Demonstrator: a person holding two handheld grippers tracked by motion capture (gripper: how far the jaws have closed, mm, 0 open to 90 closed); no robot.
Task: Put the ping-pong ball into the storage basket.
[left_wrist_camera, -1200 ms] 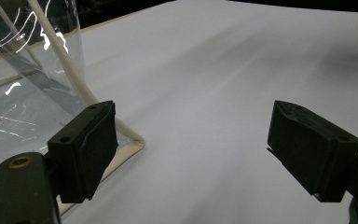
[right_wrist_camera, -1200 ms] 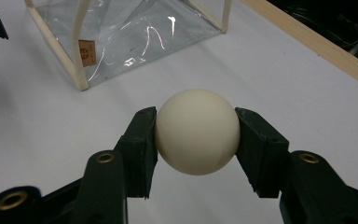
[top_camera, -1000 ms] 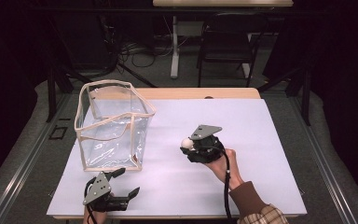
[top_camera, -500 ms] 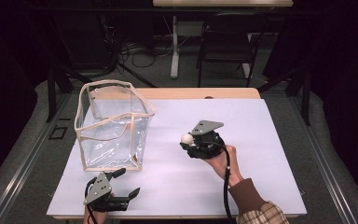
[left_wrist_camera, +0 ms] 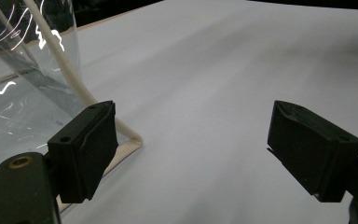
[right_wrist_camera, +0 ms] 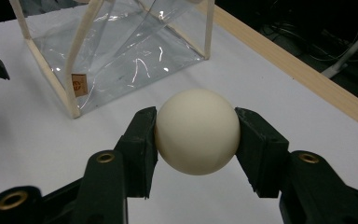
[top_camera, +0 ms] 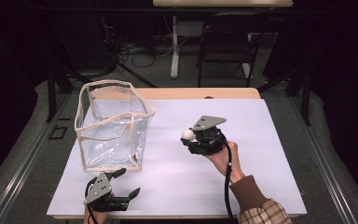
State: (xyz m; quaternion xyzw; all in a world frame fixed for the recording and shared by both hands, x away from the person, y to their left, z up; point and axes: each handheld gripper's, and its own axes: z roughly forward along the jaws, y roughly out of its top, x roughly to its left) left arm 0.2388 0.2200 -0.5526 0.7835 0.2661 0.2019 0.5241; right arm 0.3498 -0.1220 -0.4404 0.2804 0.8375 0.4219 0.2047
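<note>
We find the smooth cream-white ball point(right_wrist_camera: 197, 131) seated squarely between the two black jaws of the right gripper point(right_wrist_camera: 196, 140), one pad pressing each flank, so the jaws are clamped on it. In the high view the ball point(top_camera: 188, 134) sits at the gripper's point(top_camera: 192, 140) left tip, above the white table sheet point(top_camera: 261, 154) and to the right of the clear plastic bag with cream piping point(top_camera: 113, 125); whether it clears the sheet we cannot quite tell from this angle. The right hand point(top_camera: 223, 156) grips the tool from behind, its forearm in a brown cuff and plaid sleeve running to the lower edge. The left gripper point(top_camera: 128, 182) rests low at the near table edge, jaws spread wide with nothing between them, just beside the bag's corner point(left_wrist_camera: 121, 140). Count: one ball, one bag, two grippers.
</note>
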